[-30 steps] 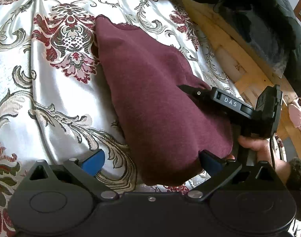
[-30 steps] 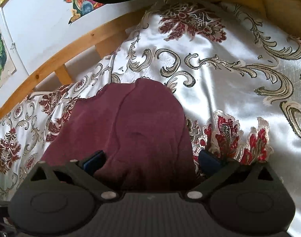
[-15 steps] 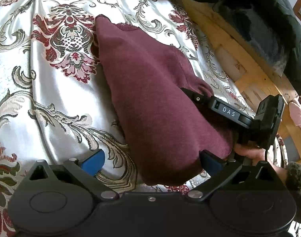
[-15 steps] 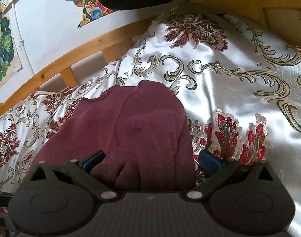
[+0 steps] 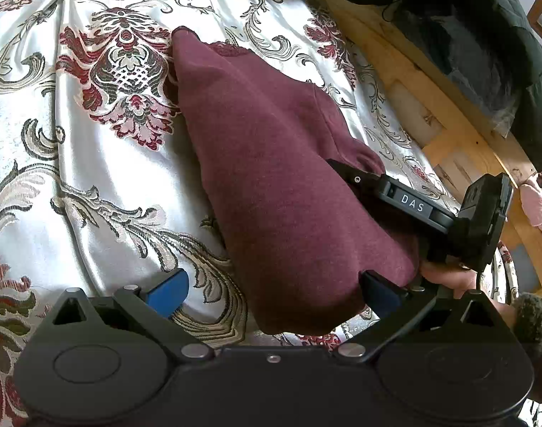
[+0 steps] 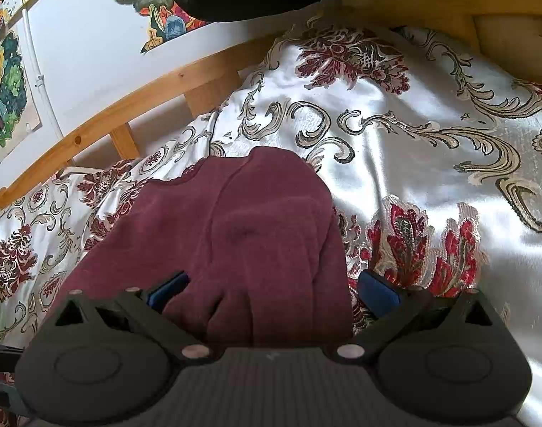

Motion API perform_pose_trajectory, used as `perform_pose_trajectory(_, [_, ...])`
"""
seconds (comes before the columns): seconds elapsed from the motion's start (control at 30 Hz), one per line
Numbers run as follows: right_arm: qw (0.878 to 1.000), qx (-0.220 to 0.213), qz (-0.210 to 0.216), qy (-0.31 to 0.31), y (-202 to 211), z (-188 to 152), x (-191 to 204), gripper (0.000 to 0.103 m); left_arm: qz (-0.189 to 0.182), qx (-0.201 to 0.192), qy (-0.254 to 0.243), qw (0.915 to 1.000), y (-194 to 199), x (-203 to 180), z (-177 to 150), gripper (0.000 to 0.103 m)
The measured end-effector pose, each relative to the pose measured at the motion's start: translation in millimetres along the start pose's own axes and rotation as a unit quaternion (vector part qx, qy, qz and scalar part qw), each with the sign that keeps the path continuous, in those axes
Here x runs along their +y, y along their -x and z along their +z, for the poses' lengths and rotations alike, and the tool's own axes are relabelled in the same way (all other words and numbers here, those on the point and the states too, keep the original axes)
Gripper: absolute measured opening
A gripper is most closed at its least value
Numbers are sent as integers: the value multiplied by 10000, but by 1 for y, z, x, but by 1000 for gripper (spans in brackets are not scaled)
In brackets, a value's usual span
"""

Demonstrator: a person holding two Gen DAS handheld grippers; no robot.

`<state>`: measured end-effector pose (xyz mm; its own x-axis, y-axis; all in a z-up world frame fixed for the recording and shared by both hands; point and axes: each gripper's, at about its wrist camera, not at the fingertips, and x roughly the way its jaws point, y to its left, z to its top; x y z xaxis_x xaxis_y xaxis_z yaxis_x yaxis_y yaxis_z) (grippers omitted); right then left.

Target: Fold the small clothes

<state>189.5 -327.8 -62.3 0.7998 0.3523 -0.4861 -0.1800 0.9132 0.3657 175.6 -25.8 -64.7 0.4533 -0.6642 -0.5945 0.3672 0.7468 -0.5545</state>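
Observation:
A maroon knit garment lies folded on a silver floral bedspread. My left gripper is open; the garment's near corner lies between its blue pads, against the right pad. The right gripper's body shows at the garment's right edge, held by a hand. In the right wrist view the garment runs between the open blue pads of my right gripper and bunches at its base. Whether either gripper touches the cloth firmly is unclear.
A wooden bed rail runs along the right of the left wrist view, with dark bedding beyond. A pink cloth sits at the far right. A wooden headboard and a wall with posters stand behind.
The right gripper has drawn back slightly along the garment's edge and tilted up, showing more wall. The cloth bunches more at its base. The left gripper has barely moved.

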Motion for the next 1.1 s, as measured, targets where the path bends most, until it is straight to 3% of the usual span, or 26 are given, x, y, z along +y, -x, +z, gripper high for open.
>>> perform_pose_trajectory(0.2, [10000,-23,-2,-8,1,-1,0,102,-127,-25,129,9998,1,4,2,102])
perform_pose_trajectory(0.4, [9999,117,-14,-124,-1,4,-1,102,-319,-342,390,9981,4,13,9,102])
perform_pose_trajectory(0.53, [9967,362,221,-698,-1,18,-11,102,-395,-338,458,9976,2,17,13,102])
perform_pose_trajectory(0.7, [9824,367,514,-1760,-1,29,-30,101,-503,-295,675,9960,-3,24,14,102])
perform_pose_trajectory(0.73, [9827,411,418,-1758,-2,30,-29,98,-507,-279,689,9959,-3,25,15,102])
perform_pose_trajectory(0.8, [9869,546,74,-1518,-5,32,-21,74,-522,-256,737,9956,-3,25,17,102])
perform_pose_trajectory(0.9, [9913,543,50,-1194,-5,31,-6,53,-667,-268,904,9933,-3,28,19,92])
perform_pose_trajectory(1.0, [9948,499,-53,-881,-1,35,12,39,-916,-277,1093,9894,-2,33,21,73])
perform_pose_trajectory(1.1, [9991,316,-71,-274,10,45,37,31,-847,-297,1166,9891,1,35,23,53])
